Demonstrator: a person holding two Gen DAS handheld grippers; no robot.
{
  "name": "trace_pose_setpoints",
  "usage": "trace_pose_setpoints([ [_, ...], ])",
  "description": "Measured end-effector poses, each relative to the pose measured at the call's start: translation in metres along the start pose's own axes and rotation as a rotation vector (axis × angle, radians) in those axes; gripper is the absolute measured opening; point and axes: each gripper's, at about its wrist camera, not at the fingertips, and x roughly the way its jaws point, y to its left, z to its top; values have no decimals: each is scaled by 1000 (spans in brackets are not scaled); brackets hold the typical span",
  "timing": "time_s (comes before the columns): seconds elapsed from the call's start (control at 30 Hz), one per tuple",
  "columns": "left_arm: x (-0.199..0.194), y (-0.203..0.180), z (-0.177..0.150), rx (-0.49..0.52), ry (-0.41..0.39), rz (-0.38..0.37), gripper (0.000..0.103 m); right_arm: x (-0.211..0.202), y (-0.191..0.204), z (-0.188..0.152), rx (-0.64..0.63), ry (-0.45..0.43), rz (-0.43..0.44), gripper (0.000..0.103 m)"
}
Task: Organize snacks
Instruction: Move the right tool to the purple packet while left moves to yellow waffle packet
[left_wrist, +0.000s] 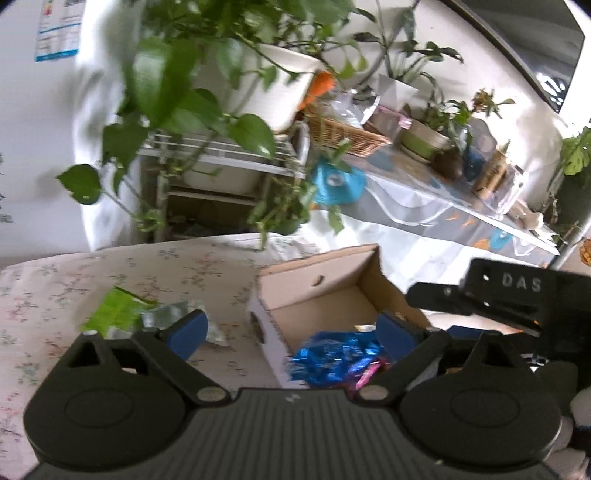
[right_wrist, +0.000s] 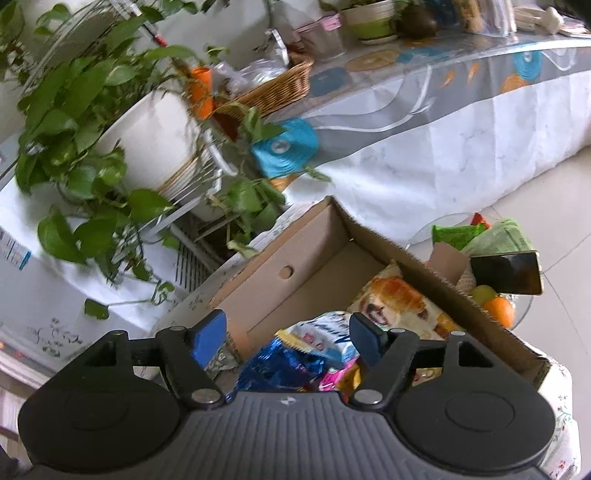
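Evidently both grippers stand with their jaws wide apart and nothing between the pads. The left gripper hangs over the near corner of the cardboard box, its right finger inside the box wall and its left finger outside over the flowered tablecloth. Just below and between its fingers lies a crinkled blue foil packet; off past its left finger, on the cloth, sit a green packet and a silvery wrapper, not yet boxed. The right gripper hovers over the same box, with the blue foil packet directly beneath it, a white-and-blue packet ahead between the fingers, and a bread-printed bag beyond its right finger. These snacks look light and soft: thin film that crumples, slides against the pads, and likely holds brittle contents. A pinch on a sealed edge or a gathered fold would probably hold better than squeezing the puffed middle, which could crush what is inside or let the slick foil slip out. The green packet lies flat, so its raised edge looks the easier place to take it.
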Motion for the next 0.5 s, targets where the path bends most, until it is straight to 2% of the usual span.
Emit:
trace_pose_setpoints([
  [0.5, -48, 70, 7, -50, -7, 127, 98, 7, 36, -16, -145, 18, 54, 82],
])
